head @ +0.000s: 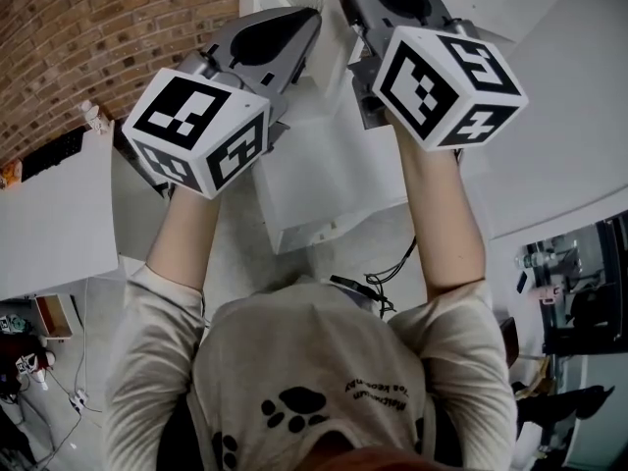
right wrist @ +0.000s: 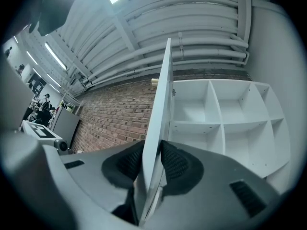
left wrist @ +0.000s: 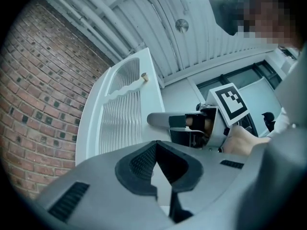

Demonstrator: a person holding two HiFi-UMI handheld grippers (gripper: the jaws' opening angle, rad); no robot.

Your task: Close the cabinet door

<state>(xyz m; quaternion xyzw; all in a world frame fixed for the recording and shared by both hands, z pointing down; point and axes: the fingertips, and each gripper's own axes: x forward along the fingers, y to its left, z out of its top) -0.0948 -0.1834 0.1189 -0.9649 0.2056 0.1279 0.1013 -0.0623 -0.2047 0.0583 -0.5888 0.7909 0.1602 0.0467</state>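
Standing edge-on at centre frame, the single white cabinet door (right wrist: 160,104), with a ribbed panel and one small knob (left wrist: 143,75), is pinched at its edge by the right tongs (right wrist: 157,152). The left tongs (left wrist: 156,145) are pressed together. At right, one cabinet (right wrist: 218,123) shows six open compartments.

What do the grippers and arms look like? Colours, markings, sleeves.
The left gripper and right gripper are grey moulded shells with black ribbed pads. Each carries a white cube printed with black square markers. Worn: a light beige top, sleeves pushed up the forearms.
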